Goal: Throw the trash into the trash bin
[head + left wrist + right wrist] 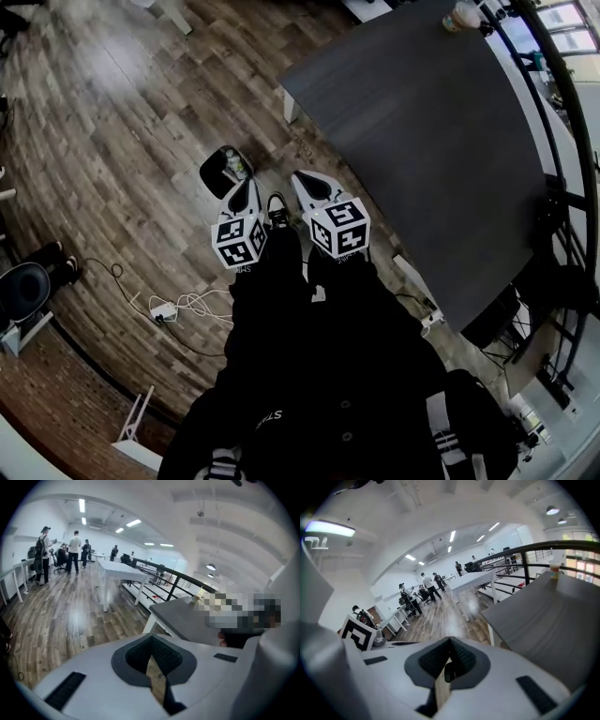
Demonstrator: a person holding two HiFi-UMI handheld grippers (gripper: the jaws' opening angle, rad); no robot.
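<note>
A small black trash bin [212,175] stands on the wooden floor, with a pale bottle-like piece of trash [235,166] showing inside it. My left gripper [248,185] is held high, close to my body, just right of the bin in the head view. Its jaws are shut with nothing between them [151,639]. My right gripper [299,177] is level beside it, next to the dark table's corner. Its jaws [450,642] also meet at the tips and hold nothing.
A large dark grey table [441,141] fills the right side, with a cup [460,16] at its far end. Cables and a power strip [164,309] lie on the floor at left. A black railing [534,555] runs behind the table. People [75,550] stand far off.
</note>
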